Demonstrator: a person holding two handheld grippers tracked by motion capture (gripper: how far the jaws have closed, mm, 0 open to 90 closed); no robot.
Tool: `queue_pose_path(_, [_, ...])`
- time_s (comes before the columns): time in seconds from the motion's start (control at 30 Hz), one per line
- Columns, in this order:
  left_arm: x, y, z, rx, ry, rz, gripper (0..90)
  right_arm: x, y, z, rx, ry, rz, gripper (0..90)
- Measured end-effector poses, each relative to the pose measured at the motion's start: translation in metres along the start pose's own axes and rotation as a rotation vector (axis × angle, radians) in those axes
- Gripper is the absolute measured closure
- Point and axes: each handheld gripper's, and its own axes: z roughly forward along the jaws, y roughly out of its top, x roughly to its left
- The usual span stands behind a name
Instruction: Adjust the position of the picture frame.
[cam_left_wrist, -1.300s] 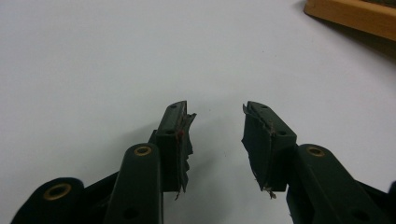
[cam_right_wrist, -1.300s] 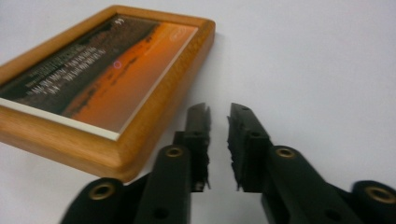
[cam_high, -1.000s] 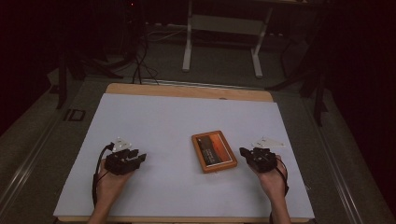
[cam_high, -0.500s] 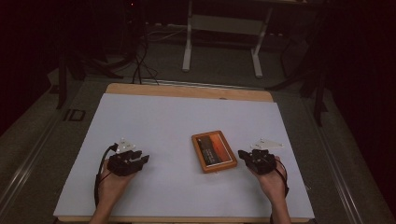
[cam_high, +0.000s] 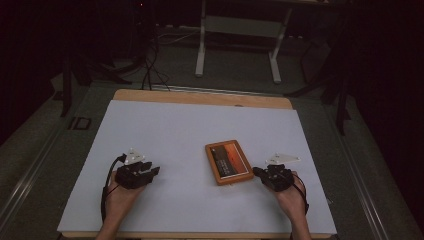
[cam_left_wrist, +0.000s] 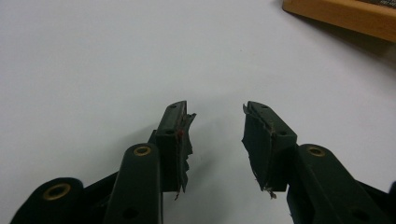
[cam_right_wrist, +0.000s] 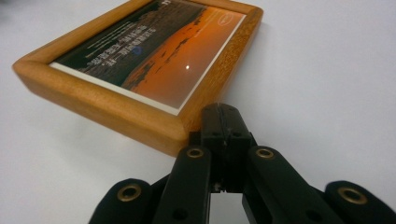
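Observation:
A wooden picture frame (cam_high: 228, 162) with an orange sunset photo lies flat on the white table, right of centre. My right gripper (cam_high: 256, 172) sits just at its near right corner, jaws shut with nothing between them; in the right gripper view the frame (cam_right_wrist: 140, 60) lies directly ahead of the closed tips (cam_right_wrist: 225, 116), touching or almost touching its corner. My left gripper (cam_high: 154, 171) rests on the table at the left, well apart from the frame, jaws open and empty (cam_left_wrist: 215, 116). A corner of the frame (cam_left_wrist: 345, 14) shows at the top right of the left gripper view.
The white tabletop (cam_high: 170, 130) has a wooden edge at the far side (cam_high: 200, 96). Beyond the table stand a metal stand (cam_high: 240, 40) and cables on a dark floor. A person's hands hold both grippers from the near edge.
Both grippers have edged inward: the left one slightly right, the right one slightly left up to the frame's corner. The frame has not moved.

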Motion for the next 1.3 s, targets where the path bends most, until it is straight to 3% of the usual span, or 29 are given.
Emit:
queue_pose_path(0.2, [0.0,0.0,0.0,0.004,-0.001,0.001,60.2,0.002,0.0,0.0,0.001,0.008,-0.012,90.0])
queue_pose_path(0.43, [-0.001,0.0,0.001,0.004,-0.002,0.001,60.3,0.009,0.0,0.0,0.01,0.056,-0.048,90.0])
queue_pose_path(0.83, [-0.001,0.0,0.0,0.0,-0.002,0.001,61.2,0.036,0.008,0.008,0.029,0.142,-0.153,90.0])
queue_pose_path(1.3, [-0.003,-0.001,0.0,-0.005,-0.001,0.012,64.4,0.065,0.016,0.021,0.019,0.215,-0.217,90.0])
